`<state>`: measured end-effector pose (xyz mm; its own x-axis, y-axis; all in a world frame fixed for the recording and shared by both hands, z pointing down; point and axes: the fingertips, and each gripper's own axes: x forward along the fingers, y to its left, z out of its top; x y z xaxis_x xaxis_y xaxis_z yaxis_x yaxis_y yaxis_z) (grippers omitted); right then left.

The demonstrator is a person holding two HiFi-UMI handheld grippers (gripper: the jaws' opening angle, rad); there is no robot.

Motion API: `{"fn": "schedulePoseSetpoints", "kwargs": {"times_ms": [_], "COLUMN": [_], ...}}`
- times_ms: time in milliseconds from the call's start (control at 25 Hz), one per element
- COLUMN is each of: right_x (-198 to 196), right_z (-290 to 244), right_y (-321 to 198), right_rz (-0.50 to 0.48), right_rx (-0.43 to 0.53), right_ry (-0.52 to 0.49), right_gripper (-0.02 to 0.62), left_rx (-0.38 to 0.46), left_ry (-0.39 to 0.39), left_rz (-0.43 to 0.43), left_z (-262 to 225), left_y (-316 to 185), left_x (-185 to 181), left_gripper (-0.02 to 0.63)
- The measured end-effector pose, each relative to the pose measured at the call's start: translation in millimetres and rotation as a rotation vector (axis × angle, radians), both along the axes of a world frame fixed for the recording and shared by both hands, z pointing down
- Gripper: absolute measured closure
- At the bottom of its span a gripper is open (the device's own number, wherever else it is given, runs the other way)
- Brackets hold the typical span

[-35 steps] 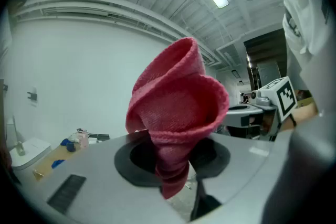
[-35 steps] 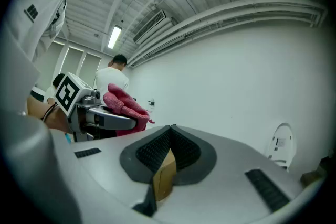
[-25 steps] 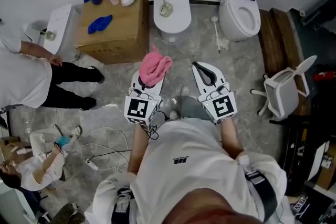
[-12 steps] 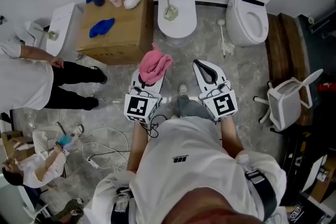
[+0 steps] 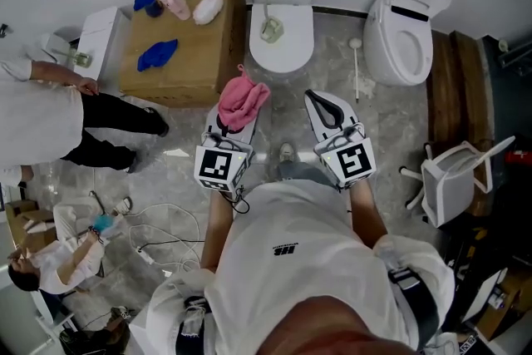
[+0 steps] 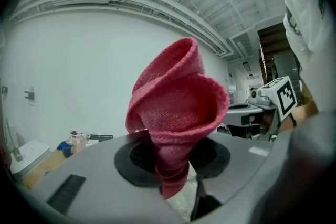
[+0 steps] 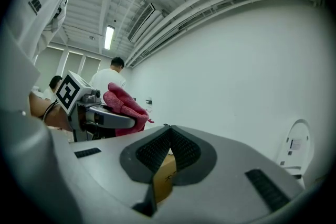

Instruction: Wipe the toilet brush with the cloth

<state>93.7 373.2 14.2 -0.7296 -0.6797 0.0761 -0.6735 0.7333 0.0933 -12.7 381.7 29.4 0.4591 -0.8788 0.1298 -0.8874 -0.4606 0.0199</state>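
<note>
Left tool [image 5: 233,125]: pinching my pink cloth [image 5: 242,101], which bunches up above the tips.
Right tool [image 5: 319,106]: pressed together at the tips, nothing in it, just beside the left one.
Floor [image 5: 332,79]: a white round-headed stick [image 5: 358,69] lies between the two toilets.
Worktop [image 5: 199,54]: a cardboard box to my left, with a blue rag [image 5: 157,55] on it.
Toilet brush [image 5: 269,22]: ahead of me, upright in its holder on the closed toilet lid [image 5: 287,41], well apart from both tools.

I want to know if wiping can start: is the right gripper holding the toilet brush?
No, the right gripper has its fingers meeting tip to tip in its own view, with nothing gripped between them.
</note>
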Motion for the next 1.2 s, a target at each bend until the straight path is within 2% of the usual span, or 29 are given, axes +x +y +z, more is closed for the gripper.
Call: {"fn": "schedulePoseSetpoints", "kwargs": {"times_ms": [200,600,880,1200], "right_x": [6,-8,-13,-24], "right_z": [2,18,31,45], "right_y": [-35,-79,-116,-184], "right_rz": [-0.030,-0.065,-0.040,-0.003], "right_rx": [-0.003,-0.032,-0.049,-0.069], "right_ry": [-0.003,0.002,0.013,0.032], "right_gripper": [0.600,0.600,0.600,0.600], "left_rx": [-0.002,-0.036,-0.047,-0.064], "left_ry": [-0.010,-0.009,-0.002,0.002], "left_rz": [-0.030,-0.053,-0.039,-0.006], "left_z": [2,17,30,45], "left_y": [-30,-73,-111,-183], "left_x": [6,-2,-9,-23], "left_gripper": [0.471,0.471,0.471,0.471]}}
